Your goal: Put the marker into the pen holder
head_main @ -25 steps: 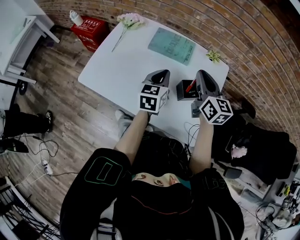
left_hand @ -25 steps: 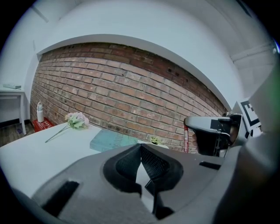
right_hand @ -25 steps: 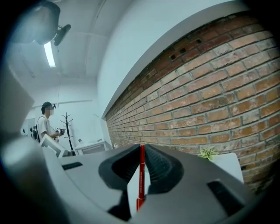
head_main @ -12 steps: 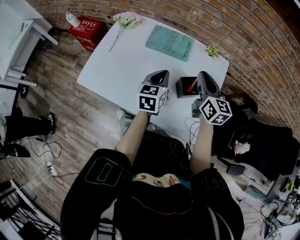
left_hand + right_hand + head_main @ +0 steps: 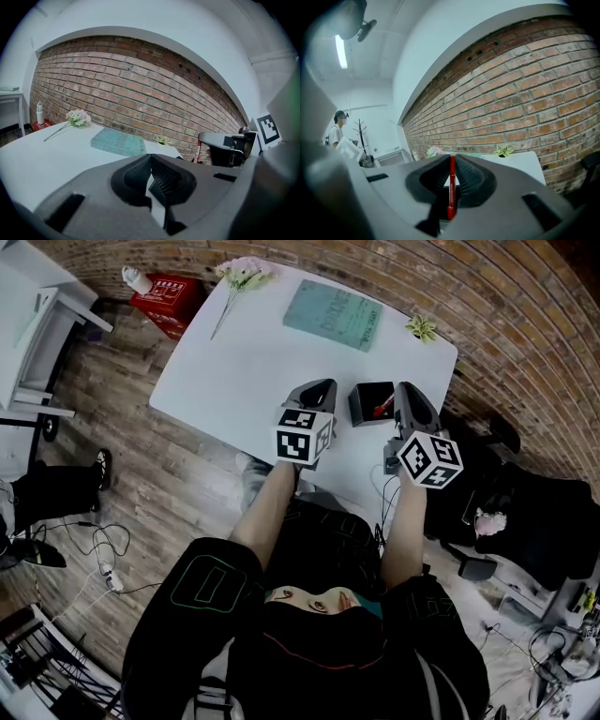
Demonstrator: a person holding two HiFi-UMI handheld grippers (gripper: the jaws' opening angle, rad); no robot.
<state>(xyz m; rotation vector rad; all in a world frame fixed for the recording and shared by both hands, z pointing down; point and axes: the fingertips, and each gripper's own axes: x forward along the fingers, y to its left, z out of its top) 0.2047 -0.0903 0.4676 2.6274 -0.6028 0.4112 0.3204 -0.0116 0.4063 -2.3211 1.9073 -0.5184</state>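
This looks like an office or lab workroom. In the head view, a brick wall (image 5: 506, 306) runs from 12 to 3 o'clock behind a white table (image 5: 244, 362) on a wood floor (image 5: 141, 465). Loose cables (image 5: 89, 545) trail at 8 o'clock, and a white desk (image 5: 37, 296) stands at 10. The right gripper view shows a coat stand (image 5: 360, 133) at 9 o'clock and a ceiling tube light (image 5: 341, 50) at 10.

on the table (image 5: 234, 362), the pen holder (image 5: 366, 395) stood near the front edge, between the left claw (image 5: 322, 387) and the right claw (image 5: 406, 390). the marker (image 5: 382, 409) sat between the right claw's jaws, over the pen holder. behind, along the far edge, lay the book (image 5: 334, 314), with the flower (image 5: 239, 276) to its left and the small plant (image 5: 421, 328) to its right. left of the table, on the floor (image 5: 112, 427), stood a box (image 5: 167, 294) with a bottle (image 5: 134, 279) just beside it.
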